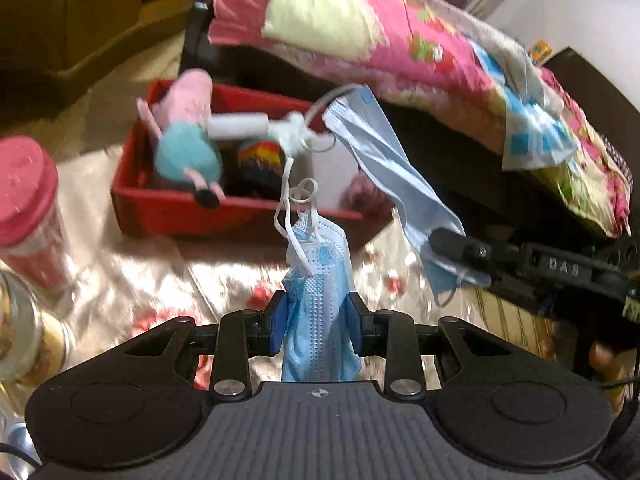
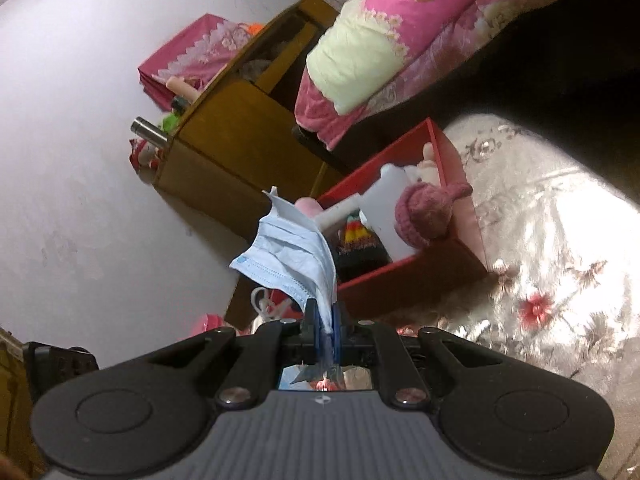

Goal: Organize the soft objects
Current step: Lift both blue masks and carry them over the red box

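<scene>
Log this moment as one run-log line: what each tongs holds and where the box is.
left tongs: shut on bunched face masks | right tongs: shut on face mask | red box: ahead, on floral cloth

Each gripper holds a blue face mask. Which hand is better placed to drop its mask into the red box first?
Probably left. The left gripper holds its bunched blue face mask facing the red box squarely; the right gripper's flat blue mask approaches a corner of it.
</scene>
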